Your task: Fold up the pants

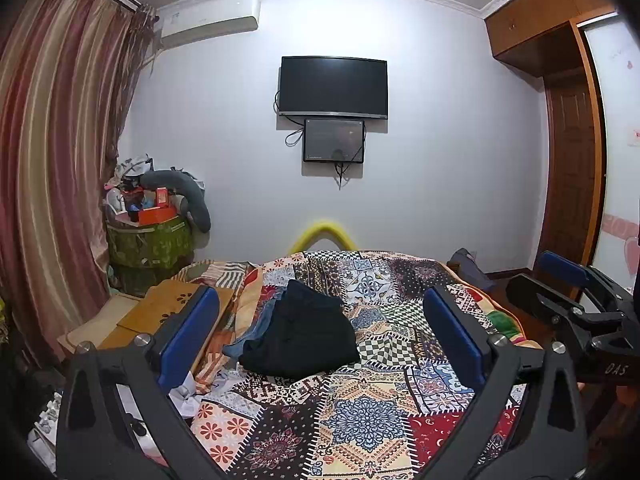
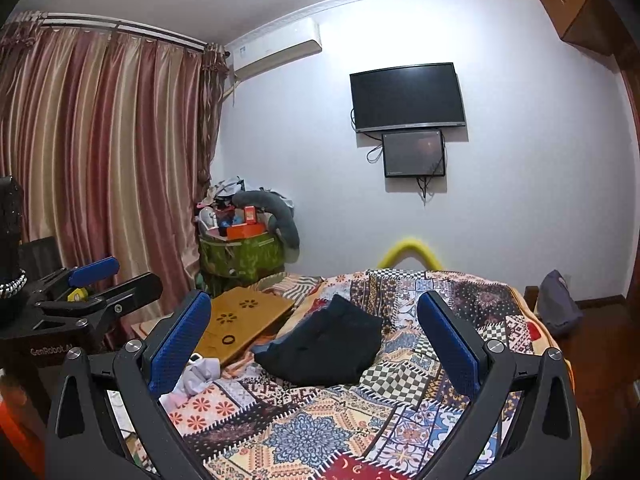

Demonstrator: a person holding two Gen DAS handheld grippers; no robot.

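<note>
Black pants (image 1: 304, 336) lie bunched in a heap on the patchwork bedspread (image 1: 360, 412), partly over a blue denim garment (image 1: 256, 328). They also show in the right wrist view (image 2: 328, 344). My left gripper (image 1: 320, 308) is open and empty, held above the near part of the bed, short of the pants. My right gripper (image 2: 314, 316) is open and empty too, beside the left one. The right gripper shows at the right edge of the left wrist view (image 1: 560, 280), and the left gripper at the left edge of the right wrist view (image 2: 116, 276).
A wooden lap tray (image 2: 244, 320) rests on the bed's left side, with crumpled white cloth (image 2: 196, 376) near it. A cluttered green basket (image 1: 150, 240) stands by the curtain (image 1: 52, 160). A TV (image 1: 333, 86) hangs on the far wall. A grey bag (image 2: 558, 304) sits at the bed's right.
</note>
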